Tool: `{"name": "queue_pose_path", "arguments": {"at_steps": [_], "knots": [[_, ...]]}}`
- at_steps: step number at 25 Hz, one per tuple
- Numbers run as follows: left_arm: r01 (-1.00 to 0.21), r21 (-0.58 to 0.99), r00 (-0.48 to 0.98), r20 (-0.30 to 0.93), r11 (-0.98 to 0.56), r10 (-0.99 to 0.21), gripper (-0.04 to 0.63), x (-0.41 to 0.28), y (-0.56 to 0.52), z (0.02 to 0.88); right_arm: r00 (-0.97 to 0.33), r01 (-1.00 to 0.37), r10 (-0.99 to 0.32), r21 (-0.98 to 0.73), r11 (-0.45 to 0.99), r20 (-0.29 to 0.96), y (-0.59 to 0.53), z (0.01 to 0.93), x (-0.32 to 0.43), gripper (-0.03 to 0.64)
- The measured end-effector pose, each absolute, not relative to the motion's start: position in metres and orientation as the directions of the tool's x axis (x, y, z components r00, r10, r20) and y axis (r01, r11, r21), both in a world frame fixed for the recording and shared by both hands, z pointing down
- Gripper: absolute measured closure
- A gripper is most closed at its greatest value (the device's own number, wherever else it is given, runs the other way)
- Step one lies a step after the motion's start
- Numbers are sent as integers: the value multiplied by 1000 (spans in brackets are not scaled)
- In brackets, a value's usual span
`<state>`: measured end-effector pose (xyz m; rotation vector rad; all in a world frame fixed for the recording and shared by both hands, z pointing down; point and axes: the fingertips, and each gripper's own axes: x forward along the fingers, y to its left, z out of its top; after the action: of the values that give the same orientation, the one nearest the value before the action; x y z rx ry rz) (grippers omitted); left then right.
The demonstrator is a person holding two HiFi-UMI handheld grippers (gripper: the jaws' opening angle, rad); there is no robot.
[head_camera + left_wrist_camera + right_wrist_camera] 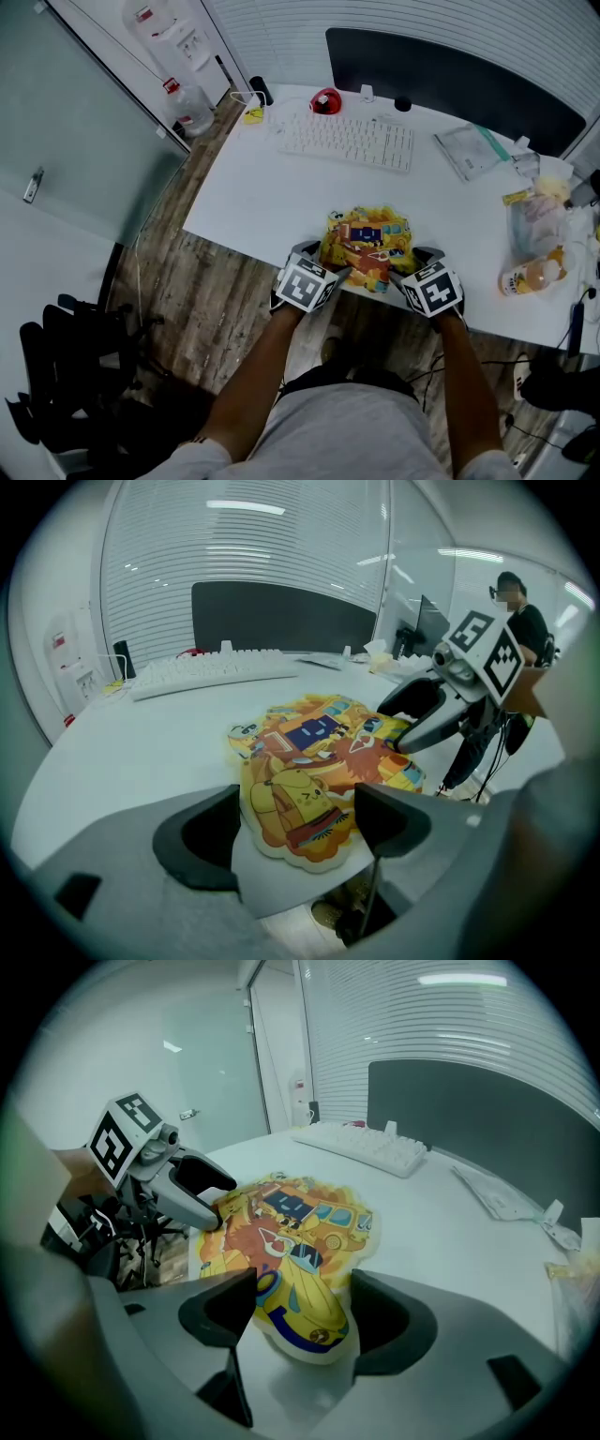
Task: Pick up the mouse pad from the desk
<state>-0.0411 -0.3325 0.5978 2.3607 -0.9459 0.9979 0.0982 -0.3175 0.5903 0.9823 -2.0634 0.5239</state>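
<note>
- Mouse pad, a bright cartoon-printed one with a wavy outline, lies flat on the white desk right at its 6 o'clock edge, with the keyboard well apart at the pad's 12 o'clock.
- Left gripper sits at the pad's 8 o'clock. In the left gripper view its fingers are spread, with the pad's near lobe lying between them, not pinched.
- Right gripper sits at the pad's 4 o'clock. The right gripper view shows its fingers also spread, either side of the pad's yellow-car corner.
- Judged stage: both grippers are lined up for the grasp, and the pad is not yet lifted.
- Risk one: the pad looks thin and flush with the desk, so fingers closing from the sides may meet over it and grip nothing.
- Risk two: a nudge toward 6 o'clock could push the pad off the desk edge to the floor.
- Risk three: the pad is probably floppy, so if only one side catches it may sag, fold or slip out.
</note>
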Motion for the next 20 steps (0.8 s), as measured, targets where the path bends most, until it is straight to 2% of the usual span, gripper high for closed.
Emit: {"name": "queue_pose_path", "arguments": {"at_steps": [2,6,10,16,20], "knots": [[-719,101,514,742,-687,-429,216,-41,-332,598,-405,-784,-461,-41,619,789,-316,590,96,304],[-715,99,520,738,-693,-430,216,-41,-332,597,-437,-781,-468,-66,621,768,-311,584,91,387],[-696,101,543,722,-711,-429,216,-42,-333,598,-447,-764,-532,2,645,719,-307,577,87,435],[-674,74,563,697,-735,-445,216,-51,-346,591,-420,-691,-634,224,687,650,-301,561,73,453],[-678,89,566,696,-729,-441,216,-65,-361,588,-417,-662,-666,295,689,618,-298,558,69,456]]}}
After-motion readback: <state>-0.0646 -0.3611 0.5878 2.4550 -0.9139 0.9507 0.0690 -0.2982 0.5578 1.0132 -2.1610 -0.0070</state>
